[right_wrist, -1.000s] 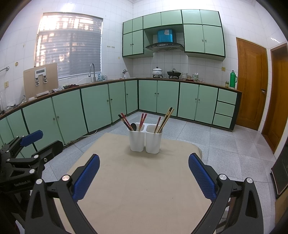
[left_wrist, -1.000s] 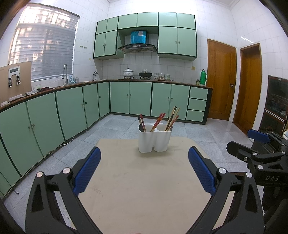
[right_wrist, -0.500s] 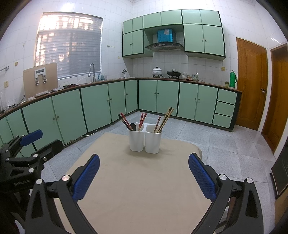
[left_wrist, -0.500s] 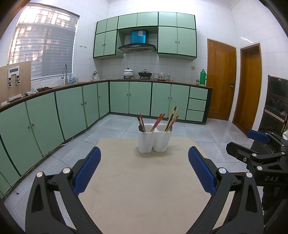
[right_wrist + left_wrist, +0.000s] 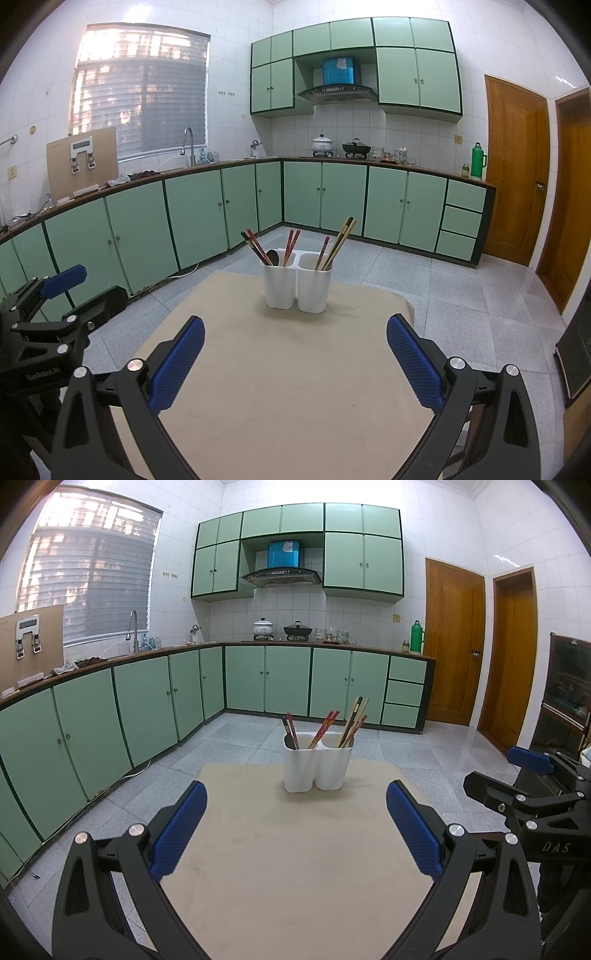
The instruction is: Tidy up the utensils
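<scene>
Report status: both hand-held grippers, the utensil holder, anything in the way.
Left hand-held gripper open, empty. Right hand-held gripper open, empty. White utensil holder upright on table, chopsticks in both compartments. Path clear.

Pale green cabinets (image 5: 288, 679) run along two tiled walls under a dark counter (image 5: 332, 159). A white pot (image 5: 263, 626) and a black wok (image 5: 297, 629) sit below the range hood (image 5: 338, 92). A green thermos (image 5: 478, 160) stands near two wooden doors (image 5: 452, 642). Blinds cover the window (image 5: 140, 94) behind the tap (image 5: 133, 629).
</scene>
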A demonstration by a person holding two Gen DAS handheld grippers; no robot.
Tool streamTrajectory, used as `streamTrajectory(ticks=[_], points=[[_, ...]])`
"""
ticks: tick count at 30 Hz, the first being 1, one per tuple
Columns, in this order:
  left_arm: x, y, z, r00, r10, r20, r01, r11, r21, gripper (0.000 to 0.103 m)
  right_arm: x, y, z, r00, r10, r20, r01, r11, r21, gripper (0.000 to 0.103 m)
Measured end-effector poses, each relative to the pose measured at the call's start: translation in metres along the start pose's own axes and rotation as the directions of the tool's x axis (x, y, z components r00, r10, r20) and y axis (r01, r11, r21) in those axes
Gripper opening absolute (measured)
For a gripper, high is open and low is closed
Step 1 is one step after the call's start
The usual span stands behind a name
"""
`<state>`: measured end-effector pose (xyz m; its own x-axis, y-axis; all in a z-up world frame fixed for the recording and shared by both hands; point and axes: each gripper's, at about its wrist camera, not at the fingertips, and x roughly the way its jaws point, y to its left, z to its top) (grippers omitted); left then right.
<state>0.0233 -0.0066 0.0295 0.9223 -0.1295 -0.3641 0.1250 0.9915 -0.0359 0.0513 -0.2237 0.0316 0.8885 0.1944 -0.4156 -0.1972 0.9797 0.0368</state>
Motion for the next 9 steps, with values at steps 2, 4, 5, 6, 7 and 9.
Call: streamTrajectory(ticks=[2,4,5,6,7,9], points=[[-0.0004,0.0,-0.0001,1.0,0.0,-0.003,0.0,1.0,-0.002,0.095,-0.0005,0.0,-0.0001,1.0,-0.001,-0.001,0.001,1.0,0.0,0.097],[-0.0009,0.0007,0.0001,1.0,-0.001,-0.005,0.001,1.0,-0.006,0.095,0.0004,-0.0016,-0.0031,1.0,-0.001,-0.002,0.001,1.0,0.002,0.097],[-0.0006,0.0007,0.0002,1.0,-0.001,-0.006,0.001,1.0,-0.007,0.095,-0.0007,-0.0019,-0.0038,1.0,-0.001,-0.002,0.001,1.0,0.003,0.097],[-0.0009,0.0011,0.0001,1.0,0.001,-0.006,-0.001,1.0,-0.007,0.095,0.0001,-0.0017,-0.0033,1.0,-0.001,-0.002,0.001,1.0,0.002,0.097],[0.0004,-0.0003,0.0011,1.0,0.002,-0.007,-0.002,1.0,-0.007,0.095,-0.0001,-0.0017,-0.0035,1.0,-0.002,-0.002,0.002,1.0,0.001,0.097],[0.0005,0.0001,0.0012,1.0,0.002,-0.008,-0.002,1.0,-0.009,0.095,0.0002,-0.0019,-0.0031,1.0,-0.002,-0.003,0.002,1.0,0.002,0.097]])
